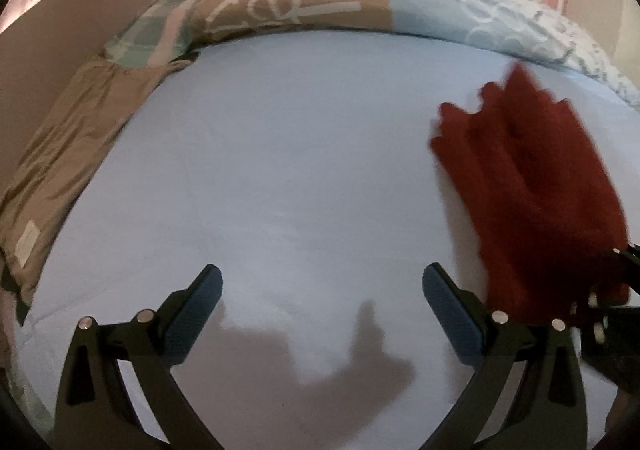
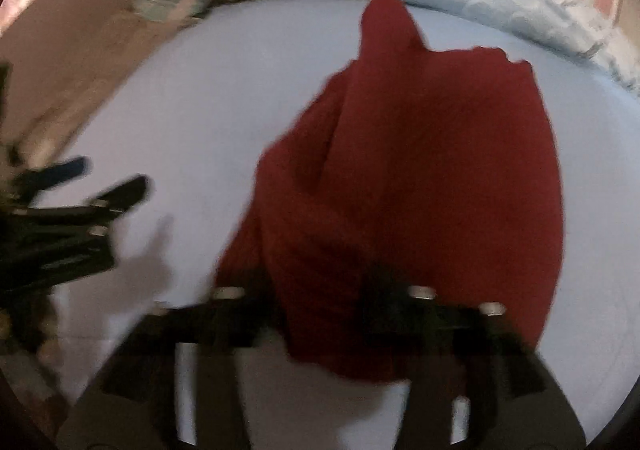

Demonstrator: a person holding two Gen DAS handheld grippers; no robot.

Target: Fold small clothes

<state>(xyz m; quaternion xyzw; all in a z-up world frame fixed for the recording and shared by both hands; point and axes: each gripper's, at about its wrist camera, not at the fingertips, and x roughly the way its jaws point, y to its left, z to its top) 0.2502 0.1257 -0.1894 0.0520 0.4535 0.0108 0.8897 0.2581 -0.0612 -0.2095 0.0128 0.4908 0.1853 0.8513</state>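
Draping in soft folds, the red knit garment [image 2: 420,170] hides the right gripper [image 2: 324,290]; jaw state unclear. Left gripper [image 1: 322,286] hovers spread over the smooth bed sheet [image 1: 280,150].

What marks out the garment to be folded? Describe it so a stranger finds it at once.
Start from the pale blue sheet that covers the bed, edged at the far side by a rolled patchwork quilt. On the sheet's right part lies the red garment, rumpled, reaching into the right tongs. It is the only dark red thing among pale blues, tans and pinks.
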